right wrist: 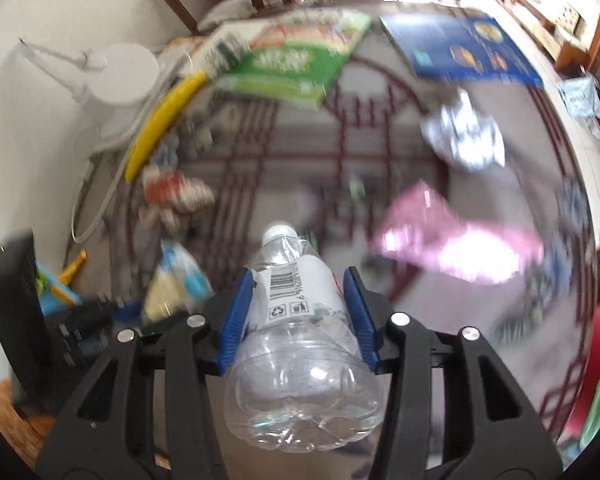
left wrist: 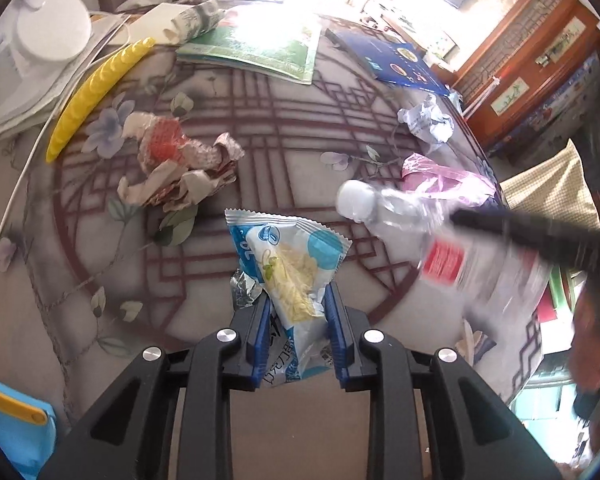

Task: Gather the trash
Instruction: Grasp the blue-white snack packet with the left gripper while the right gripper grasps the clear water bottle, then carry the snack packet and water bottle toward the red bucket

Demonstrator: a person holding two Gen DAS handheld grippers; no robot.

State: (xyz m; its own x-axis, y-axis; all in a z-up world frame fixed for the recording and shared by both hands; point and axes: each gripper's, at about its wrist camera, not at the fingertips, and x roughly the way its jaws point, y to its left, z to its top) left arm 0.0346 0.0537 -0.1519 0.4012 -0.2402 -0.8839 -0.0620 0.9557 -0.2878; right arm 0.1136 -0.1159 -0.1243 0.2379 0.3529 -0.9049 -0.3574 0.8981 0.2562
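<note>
Pickup is the step in hand: your left gripper (left wrist: 296, 316) pinches the snack wrapper (left wrist: 290, 264), your right gripper (right wrist: 298, 312) clamps the plastic bottle (right wrist: 300, 344), both above the table (left wrist: 300, 120), so next you need a bin, unseen here.

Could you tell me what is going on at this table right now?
A person is clearing trash with a claw in each hand. The left claw is shut on a snack wrapper, and the right claw grips an empty plastic bottle. A crumpled paper wad, pink wrapper and white wrapper lie on the table.
</note>
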